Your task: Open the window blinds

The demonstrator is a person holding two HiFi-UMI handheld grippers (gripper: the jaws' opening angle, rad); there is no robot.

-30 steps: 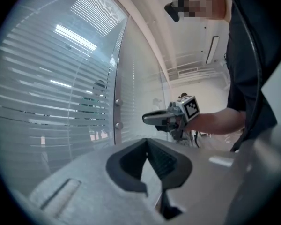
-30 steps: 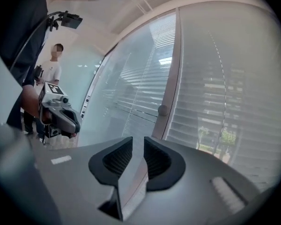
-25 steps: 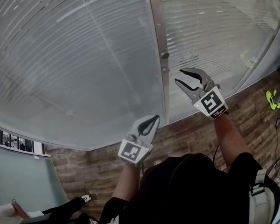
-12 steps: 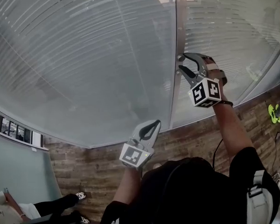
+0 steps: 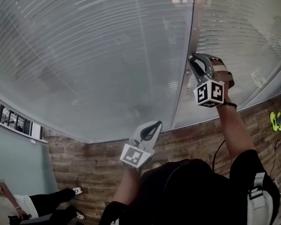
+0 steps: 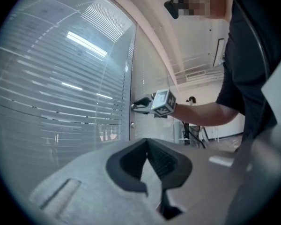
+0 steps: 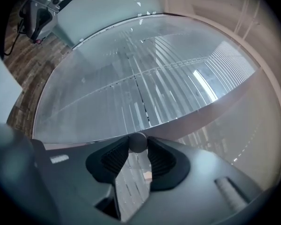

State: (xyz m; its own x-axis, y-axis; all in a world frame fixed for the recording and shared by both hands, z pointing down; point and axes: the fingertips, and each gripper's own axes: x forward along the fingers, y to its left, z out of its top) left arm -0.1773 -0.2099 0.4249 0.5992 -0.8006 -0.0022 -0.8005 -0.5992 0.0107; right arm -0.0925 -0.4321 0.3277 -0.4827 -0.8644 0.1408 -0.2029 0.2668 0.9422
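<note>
Right now, the right hand-held gripper (image 5: 193,64) is reaching up to the vertical frame post (image 5: 180,97) that is dividing the two glazed panels. Its jaws have just been closing, and they are now pinching a small round grey knob (image 7: 137,141) mounted on that post. In the right gripper view the knob is sitting between the very tips, with both ribbed pads (image 7: 116,157) touching it. A second knob (image 5: 188,72) is showing on the post just below the gripped one, and nothing is touching it.

The window blinds (image 5: 84,55) are hanging behind the glass on both sides of the post, with their slats lying close together and thin strips of light showing between some of them.

The left hand-held gripper (image 5: 155,124) is hanging lower than the post's knobs and a little to the left of the post, well apart from the glass. Its jaws are lying together with nothing between them, as the left gripper view (image 6: 147,144) is showing.

Below the post, a wood-plank floor (image 5: 84,158) is running along the foot of the glazing. Far to the left of the post, a seated person (image 5: 42,205) is partly showing at the lower corner of the head view.
</note>
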